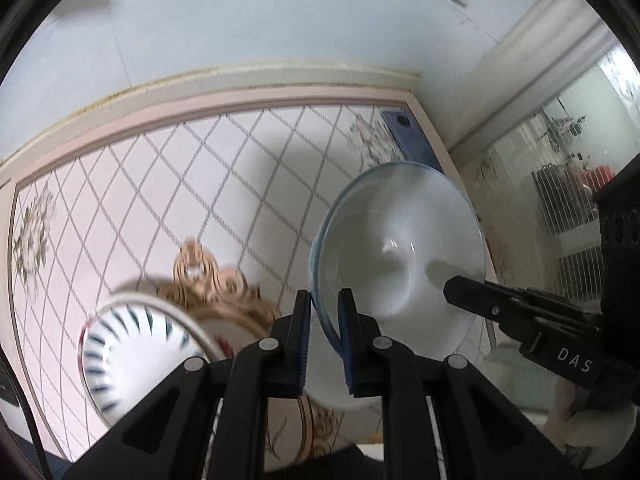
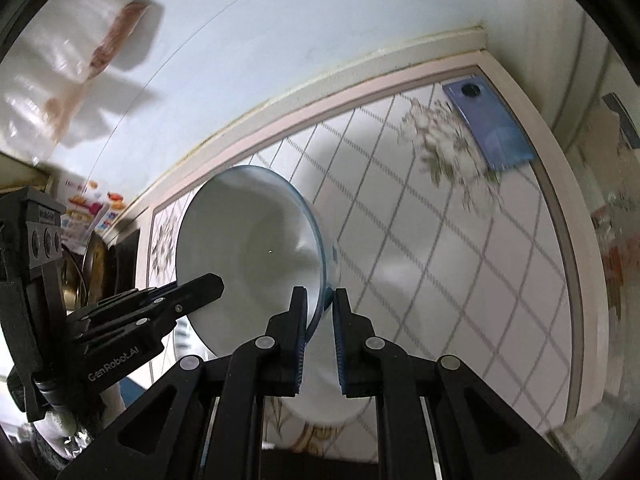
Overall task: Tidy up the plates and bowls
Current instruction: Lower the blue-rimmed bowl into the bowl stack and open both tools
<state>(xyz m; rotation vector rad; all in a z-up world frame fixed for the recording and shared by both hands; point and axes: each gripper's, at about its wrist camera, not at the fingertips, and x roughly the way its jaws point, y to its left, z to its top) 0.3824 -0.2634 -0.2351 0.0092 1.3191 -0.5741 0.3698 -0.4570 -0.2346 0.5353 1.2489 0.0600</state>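
Note:
A white bowl with a blue rim is held tilted above the table, its inside facing the camera. My left gripper is shut on its left rim. My right gripper is shut on the opposite rim of the same bowl; it shows in the left wrist view as a black finger over the bowl's right side. A white bowl with dark blue stripes sits low at the left on a plate with a gold ornate rim.
The table has a white tiled top with grey diamond lines and a pink border. A blue phone lies at its far right corner. A white wall stands behind. A cluttered shelf is at the left in the right wrist view.

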